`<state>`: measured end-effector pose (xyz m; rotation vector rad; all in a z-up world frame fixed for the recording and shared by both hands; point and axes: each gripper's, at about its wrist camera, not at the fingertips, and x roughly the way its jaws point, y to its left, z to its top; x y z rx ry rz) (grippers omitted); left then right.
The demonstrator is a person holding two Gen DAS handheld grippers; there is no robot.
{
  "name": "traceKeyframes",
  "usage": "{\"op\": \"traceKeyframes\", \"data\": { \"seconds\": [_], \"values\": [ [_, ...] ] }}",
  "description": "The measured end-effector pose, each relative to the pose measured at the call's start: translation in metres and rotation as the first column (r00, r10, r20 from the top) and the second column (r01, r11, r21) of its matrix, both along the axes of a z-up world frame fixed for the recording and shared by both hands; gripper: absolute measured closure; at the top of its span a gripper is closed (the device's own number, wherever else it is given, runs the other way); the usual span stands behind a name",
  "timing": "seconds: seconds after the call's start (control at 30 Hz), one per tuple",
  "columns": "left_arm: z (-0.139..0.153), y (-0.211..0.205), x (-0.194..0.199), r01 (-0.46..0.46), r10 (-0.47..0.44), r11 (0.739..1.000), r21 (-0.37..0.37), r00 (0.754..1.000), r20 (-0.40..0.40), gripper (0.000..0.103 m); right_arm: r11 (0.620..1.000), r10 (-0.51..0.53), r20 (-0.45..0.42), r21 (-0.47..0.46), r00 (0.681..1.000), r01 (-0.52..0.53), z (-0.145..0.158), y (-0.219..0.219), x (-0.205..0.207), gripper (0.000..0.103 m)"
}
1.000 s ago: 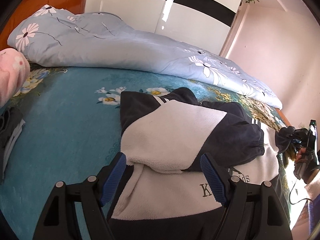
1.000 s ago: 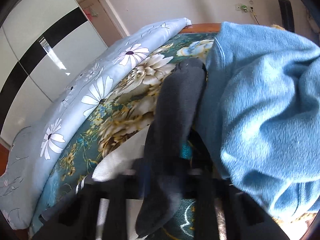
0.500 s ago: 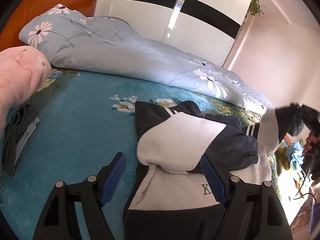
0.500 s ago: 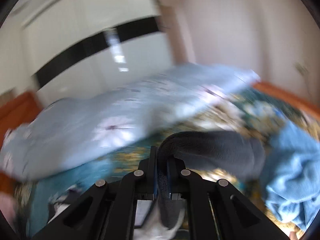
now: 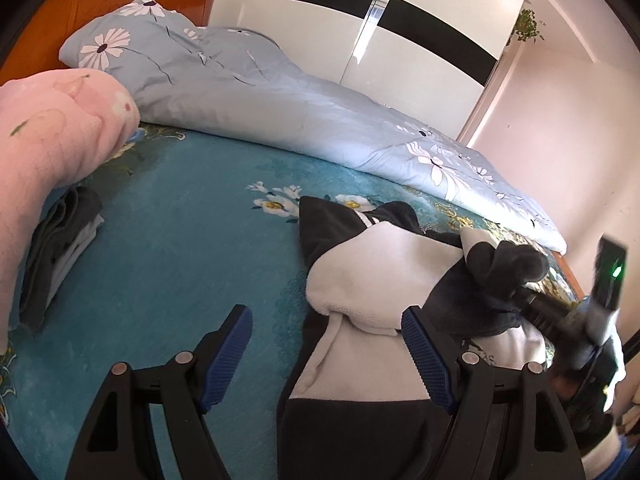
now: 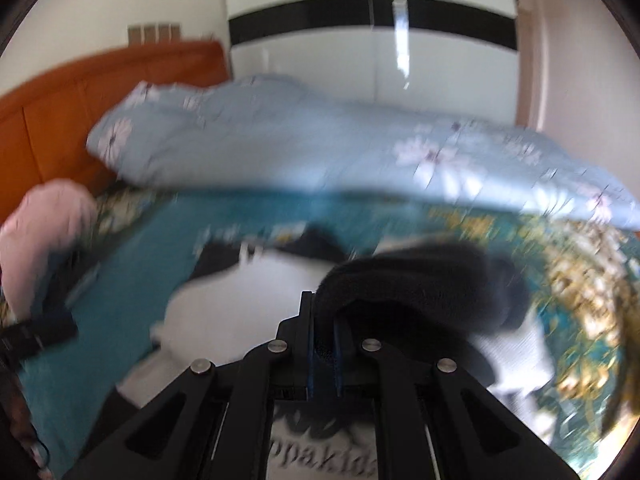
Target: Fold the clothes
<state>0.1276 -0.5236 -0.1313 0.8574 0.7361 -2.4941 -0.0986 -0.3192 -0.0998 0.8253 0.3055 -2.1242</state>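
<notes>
Fleece sweatshirt (image 5: 380, 280), black and white, lies on the teal bedspread (image 5: 180, 260), one sleeve already across the chest. Right gripper (image 6: 324, 354) is clenched on the second sleeve's dark cuff (image 6: 420, 280), carried over the body. Left gripper (image 5: 326, 354) hovers spread, empty. Hem fold remains. Right view is motion-blurred; landing spot probably undecided.

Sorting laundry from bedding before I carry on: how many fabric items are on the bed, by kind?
Black-and-white sweatshirt: 1
Folded dark grey garment pile: 1
Pink blanket: 1
Light blue floral duvet: 1
Total: 4
The right gripper is shut on the sweatshirt's dark sleeve cuff.
</notes>
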Motion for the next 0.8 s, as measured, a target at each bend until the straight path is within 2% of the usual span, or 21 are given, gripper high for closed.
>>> {"op": "traceKeyframes", "data": {
  "seconds": [0.2,0.43,0.47,0.53,0.57,0.7,0.8],
  "values": [
    [-0.011,0.005,-0.012,0.024,-0.025,0.999,0.030,0.999,0.021,0.023,0.999,-0.007,0.104,0.041,0.995,0.002,-0.039,0.005,-0.001,0.094],
    [-0.012,0.021,-0.033,0.085,-0.086,0.996,0.026,0.995,0.041,0.023,0.998,-0.027,0.177,0.065,0.984,0.016,-0.051,0.003,-0.006,0.091],
    [-0.010,0.024,-0.035,0.096,-0.097,0.995,0.018,0.994,0.042,0.023,0.998,-0.023,0.192,0.062,0.981,0.011,-0.050,0.005,-0.006,0.087],
    [-0.005,0.030,-0.041,0.119,-0.119,0.993,-0.004,0.992,0.045,0.023,0.999,0.002,0.228,0.043,0.974,-0.012,-0.043,0.012,-0.005,0.067],
    [-0.002,0.033,-0.044,0.130,-0.130,0.991,-0.016,0.990,0.047,0.023,0.999,0.014,0.246,0.034,0.969,-0.023,-0.039,0.015,-0.005,0.054],
    [0.009,0.051,-0.063,0.191,-0.189,0.980,-0.058,0.981,0.046,0.023,0.999,0.044,0.220,-0.023,0.975,-0.040,-0.011,0.053,0.003,0.045],
    [0.018,0.078,-0.090,0.275,-0.271,0.956,-0.104,0.961,0.054,0.023,0.999,-0.022,0.174,-0.026,0.985,0.027,0.002,0.093,0.003,0.042]
  ]
}}
